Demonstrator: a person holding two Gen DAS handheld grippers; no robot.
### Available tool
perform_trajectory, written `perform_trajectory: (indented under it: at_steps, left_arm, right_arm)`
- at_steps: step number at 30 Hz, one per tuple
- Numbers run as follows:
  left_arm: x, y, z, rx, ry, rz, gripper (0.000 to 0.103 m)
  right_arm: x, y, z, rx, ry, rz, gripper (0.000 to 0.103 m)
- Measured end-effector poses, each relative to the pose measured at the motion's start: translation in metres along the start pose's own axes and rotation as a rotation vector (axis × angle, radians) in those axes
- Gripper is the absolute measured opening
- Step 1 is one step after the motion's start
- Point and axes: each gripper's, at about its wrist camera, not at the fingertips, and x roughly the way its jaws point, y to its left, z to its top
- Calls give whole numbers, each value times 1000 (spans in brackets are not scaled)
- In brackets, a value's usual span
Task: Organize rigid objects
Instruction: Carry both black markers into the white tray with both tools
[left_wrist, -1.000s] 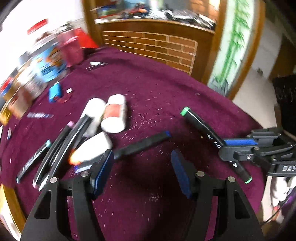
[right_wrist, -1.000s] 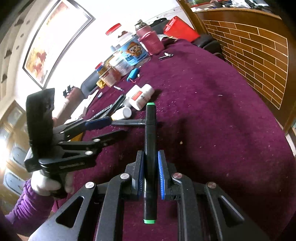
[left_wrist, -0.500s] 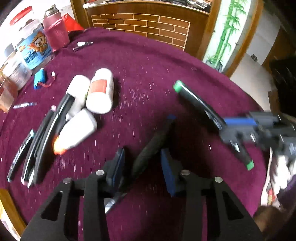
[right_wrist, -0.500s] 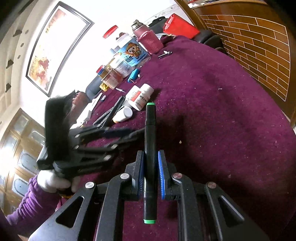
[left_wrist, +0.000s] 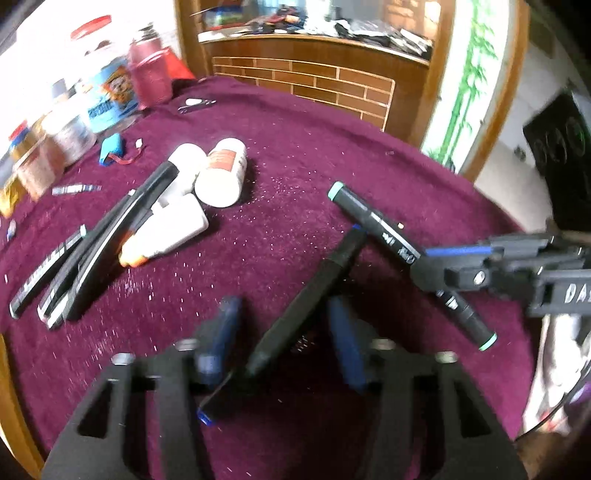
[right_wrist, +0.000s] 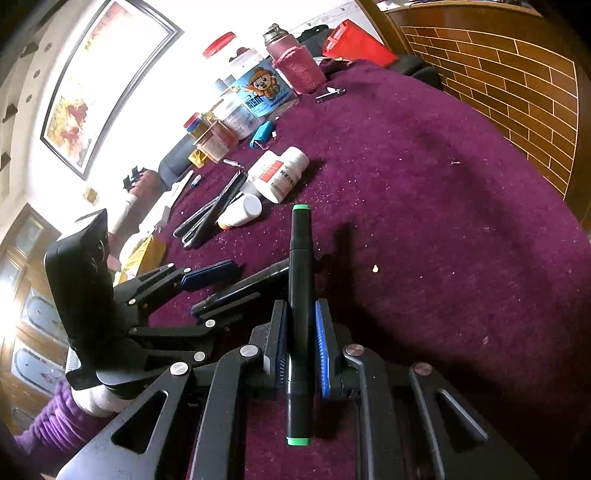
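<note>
Because the task is to put the loose hard things in order, each gripper has one pen to itself. The right gripper (right_wrist: 301, 343) is closed on the green-capped marker (right_wrist: 300, 295): both blue pads press its barrel near the middle, so the weight is balanced and one green end points forward past the fingertips while the other sticks out behind them. From the left wrist view this marker (left_wrist: 373, 225) hangs above the purple cloth (left_wrist: 295, 155), off to the right of the left fingers. The left gripper (left_wrist: 284, 332) is open; its two blue pads stand on either side of the black pen (left_wrist: 306, 306), which runs slantwise between them, its far tip ahead of the fingertips and its near end back toward the left finger. I cannot tell for certain whether a pad already touches it, since this part is blurred. I judge that the fingers straddle the pen in order to close across its barrel and lift it. Ahead of the left fingers and to their left lies the group that seems already arranged: several dark pens (left_wrist: 92, 251) side by side, the orange-tipped bottle (left_wrist: 166, 232) and two white bottles (left_wrist: 221, 173) just beside them. Probably both held pens belong there, parallel with the others. Because the black pen lies at an angle to the pads, it may twist when they close.
</note>
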Motion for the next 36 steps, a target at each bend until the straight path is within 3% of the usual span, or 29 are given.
perform_trajectory:
  at_steps: [1,3,7,15,20,23,28,36]
  left_arm:
    - [-3,2,-1,-28,-3,-19,12]
    - [-8,9,-4,-103,-10,-88,12]
    - [-22,23,-17,-204,-41,-155,12]
    - [-72,58,-49,-387,-169,-226,12]
    - [-118,94,-80,-517,-273,-228,12]
    - [-145,124,-102,-591,-325,-183,12]
    - [-184,173,-144,-696,-370,-41,12]
    - [-212,255,-191,-833,-347,127,12]
  right_arm:
    - [0,2,0,-3,2,-3,13]
    - [-3,7,-1,-16,5,-12,13]
    - [-8,20,-1,-42,-5,-19,13]
    - [-2,56,-4,-74,11,33,13]
    - [13,95,-5,-128,53,74,13]
    - [26,128,-8,-178,84,113,13]
    - [51,182,-12,-247,132,184,13]
    - [118,268,-20,-316,249,257,13]
